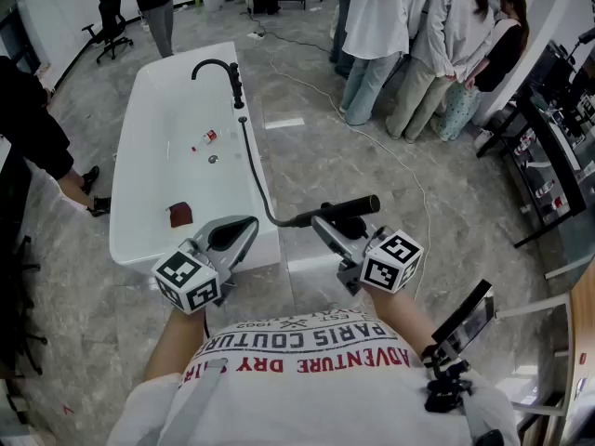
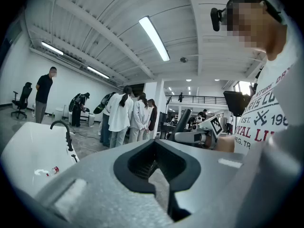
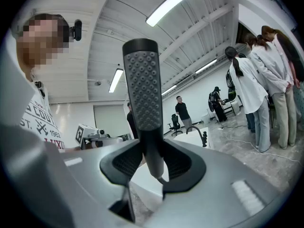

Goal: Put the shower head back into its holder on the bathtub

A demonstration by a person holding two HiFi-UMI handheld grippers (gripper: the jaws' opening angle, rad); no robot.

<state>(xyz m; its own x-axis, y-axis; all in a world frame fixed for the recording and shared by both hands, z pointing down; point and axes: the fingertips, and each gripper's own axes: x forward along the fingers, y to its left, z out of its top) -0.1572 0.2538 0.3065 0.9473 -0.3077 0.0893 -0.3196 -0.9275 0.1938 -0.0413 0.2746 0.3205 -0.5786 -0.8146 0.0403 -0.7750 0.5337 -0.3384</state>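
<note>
Mid-carry: right gripper (image 1: 327,223) clamps the slim black stick shower head (image 1: 346,208) level beside the white bathtub (image 1: 139,100) at its near end, left gripper (image 1: 234,238) closed and empty; next it must travel to the holder, seemingly by the black arched tap (image 1: 221,69).

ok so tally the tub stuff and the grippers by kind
bathtub: 1
black faucet: 1
shower head: 1
hose: 1
small bottle: 1
dark red item: 1
grippers: 2 (left gripper, right gripper)
total: 8
</note>
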